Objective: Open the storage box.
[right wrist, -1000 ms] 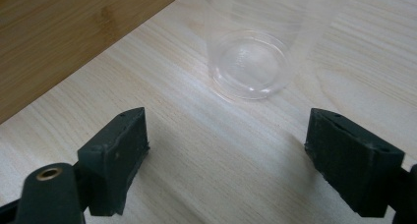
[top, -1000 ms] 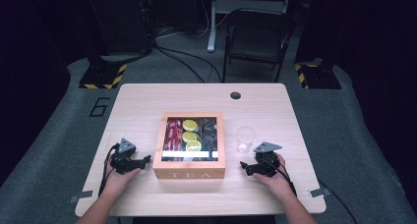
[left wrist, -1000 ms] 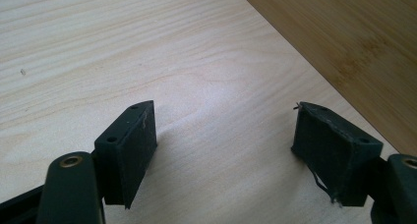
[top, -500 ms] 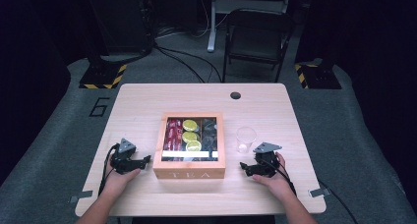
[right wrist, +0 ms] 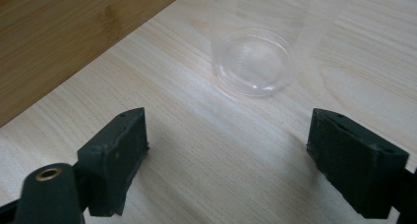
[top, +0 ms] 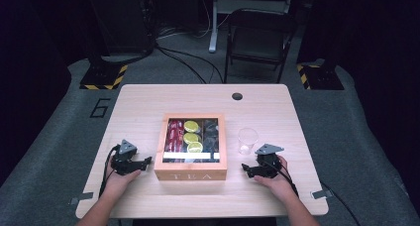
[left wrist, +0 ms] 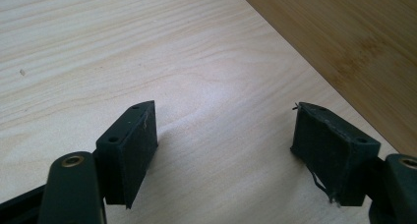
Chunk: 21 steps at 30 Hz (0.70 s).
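Observation:
A wooden tea box [top: 191, 145] marked TEA stands in the middle of the table, its window lid showing red packets, yellow lemon-print packets and dark packets. To its right stands an empty clear plastic cup [top: 247, 140] [right wrist: 255, 47]. My left gripper [top: 146, 161] [left wrist: 223, 140] rests on the table just left of the box, jaws wide apart with nothing between them. On the box's right, my right gripper [top: 245, 169] [right wrist: 228, 155] rests open and empty, a little short of the cup. The box's side wall [left wrist: 344, 42] [right wrist: 64, 37] fills a corner of each gripper view.
The light wood table [top: 148, 107] has a round cable hole [top: 237, 95] near its far edge. A folding chair [top: 257, 37] stands behind the table on the grey floor. Bare tabletop lies beyond the box and along the front edge.

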{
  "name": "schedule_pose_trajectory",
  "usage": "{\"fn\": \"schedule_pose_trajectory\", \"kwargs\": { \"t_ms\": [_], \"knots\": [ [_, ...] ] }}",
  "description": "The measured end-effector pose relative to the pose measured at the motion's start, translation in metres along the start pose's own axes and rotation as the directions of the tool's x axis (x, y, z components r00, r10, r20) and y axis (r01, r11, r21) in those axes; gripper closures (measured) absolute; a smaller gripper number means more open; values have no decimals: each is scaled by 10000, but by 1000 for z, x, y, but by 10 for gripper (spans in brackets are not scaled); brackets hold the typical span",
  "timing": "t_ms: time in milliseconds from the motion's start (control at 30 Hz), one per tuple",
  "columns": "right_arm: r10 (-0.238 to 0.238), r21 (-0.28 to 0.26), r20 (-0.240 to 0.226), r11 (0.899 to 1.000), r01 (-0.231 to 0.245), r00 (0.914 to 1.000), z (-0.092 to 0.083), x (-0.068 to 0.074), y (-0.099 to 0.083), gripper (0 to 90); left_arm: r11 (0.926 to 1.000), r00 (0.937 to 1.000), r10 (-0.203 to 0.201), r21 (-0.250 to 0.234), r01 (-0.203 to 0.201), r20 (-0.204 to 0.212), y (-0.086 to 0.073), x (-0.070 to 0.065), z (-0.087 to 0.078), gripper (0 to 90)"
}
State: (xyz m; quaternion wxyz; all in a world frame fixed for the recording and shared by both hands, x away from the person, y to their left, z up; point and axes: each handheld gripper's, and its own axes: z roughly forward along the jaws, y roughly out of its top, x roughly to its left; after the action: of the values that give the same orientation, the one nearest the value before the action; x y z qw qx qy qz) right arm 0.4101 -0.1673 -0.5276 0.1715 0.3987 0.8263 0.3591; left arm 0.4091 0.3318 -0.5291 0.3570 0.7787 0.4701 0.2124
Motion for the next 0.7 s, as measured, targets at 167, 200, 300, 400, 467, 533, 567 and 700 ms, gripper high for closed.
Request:
{"fn": "schedule_pose_trajectory", "kwargs": {
  "t_ms": [167,200,300,400,467,533,567,700],
  "knots": [
    [64,133,10,9999,-64,10000,-2,2,2,240,9984,9999,32,563,-26,-107,4,1,-5,324],
    [85,203,48,9998,-86,10000,-3,2,3,266,9973,10000,-11,733,16,-70,5,1,-6,324],
    [590,345,-331,9977,-579,9977,-8,1,5,364,9958,9989,-442,805,430,133,6,3,-12,347],
    [819,447,-454,9958,-798,9956,-9,2,6,380,9956,9976,-671,675,657,187,7,3,-16,361],
    [851,667,-543,9944,-814,9949,-11,3,8,403,9942,9950,-886,658,855,460,8,1,-20,378],
    [743,707,-571,9950,-702,9956,-11,3,8,408,9942,9941,-958,537,931,508,8,-1,-21,382],
    [720,718,-582,9951,-677,9957,-12,4,8,418,9939,9941,-924,654,886,577,9,-2,-23,384],
    [532,703,-603,9963,-489,9968,-18,9,12,446,9947,9940,-882,577,846,639,12,-7,-29,397]
  ]
}}
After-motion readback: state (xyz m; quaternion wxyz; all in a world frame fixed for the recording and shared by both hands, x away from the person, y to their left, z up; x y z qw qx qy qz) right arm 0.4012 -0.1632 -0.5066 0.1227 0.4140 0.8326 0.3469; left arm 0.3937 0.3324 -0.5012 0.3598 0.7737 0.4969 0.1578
